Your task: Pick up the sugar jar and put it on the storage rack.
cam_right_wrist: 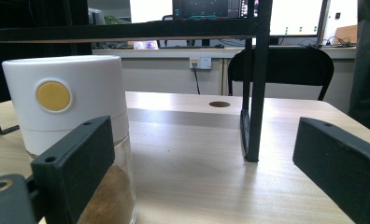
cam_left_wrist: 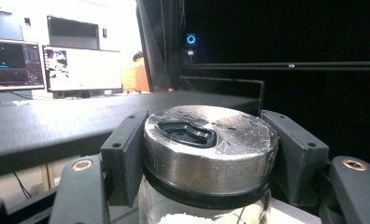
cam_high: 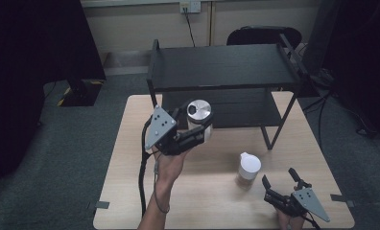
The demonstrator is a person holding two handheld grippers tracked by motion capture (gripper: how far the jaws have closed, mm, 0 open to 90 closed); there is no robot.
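My left gripper (cam_high: pixel 197 125) is clamped on the steel-lidded jar (cam_high: pixel 199 115), held above the table (cam_high: pixel 130 158) beside the shelf (cam_high: pixel 221 64). I'd keep it upright (powder inside) and clear the shelf edge. Right gripper (cam_high: pixel 280 178) rests with jaws apart.

Desk (cam_high: pixel 130 191) fills the lower middle of the high view. Two-tier shelf rack (cam_high: pixel 224 67) stands on its far half, at frame centre-top; a chair (cam_high: pixel 262 36) sits behind the rack, and a wall socket (cam_high: pixel 189 6) above that at the top edge. Left gripper (cam_high: pixel 197 125) is held above the desk, left of centre, just before the rack's lower tier, with a steel-lidded jar (cam_high: pixel 199 114) between its fingers. White-capped jar (cam_high: pixel 248 168) stands on the desk, lower right. Right gripper (cam_high: pixel 280 181) lies just right of it, near the front edge, probably resting on the desk; fingers apart, nothing between.
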